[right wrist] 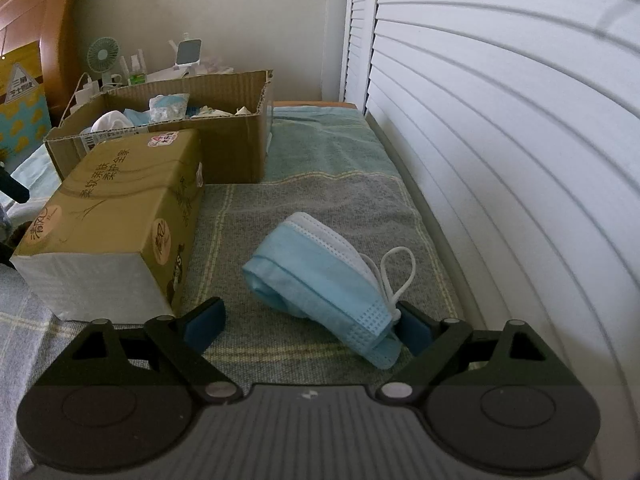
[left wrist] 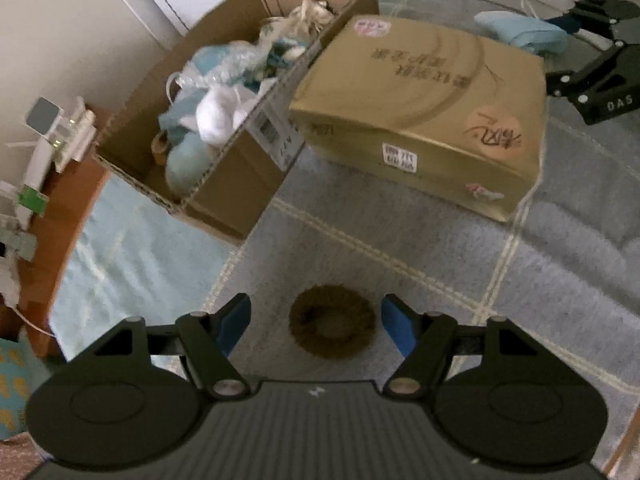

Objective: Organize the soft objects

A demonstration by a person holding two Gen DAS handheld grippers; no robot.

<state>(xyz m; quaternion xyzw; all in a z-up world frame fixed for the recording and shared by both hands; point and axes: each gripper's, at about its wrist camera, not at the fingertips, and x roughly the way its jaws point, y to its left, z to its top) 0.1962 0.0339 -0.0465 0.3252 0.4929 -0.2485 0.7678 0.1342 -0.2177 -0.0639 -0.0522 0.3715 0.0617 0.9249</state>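
A brown fuzzy hair ring (left wrist: 332, 322) lies on the grey checked blanket (left wrist: 440, 264). My left gripper (left wrist: 316, 308) points down at it, open, one blue pad on either side and neither touching it. A folded light-blue face mask (right wrist: 320, 280) with white ear loops lies on the blanket in the right wrist view. My right gripper (right wrist: 310, 306) is open around its near end, which rests by the right pad (right wrist: 416, 332). The left wrist view shows the mask (left wrist: 524, 30) and the right gripper (left wrist: 600, 60) at top right.
An open cardboard box (left wrist: 240, 184) holding several soft white and blue items stands at the back left. A gold tissue pack (left wrist: 420, 112) lies against it. White louvred doors (right wrist: 500, 140) run along the right. A cluttered wooden bedside shelf (left wrist: 52, 216) is on the left.
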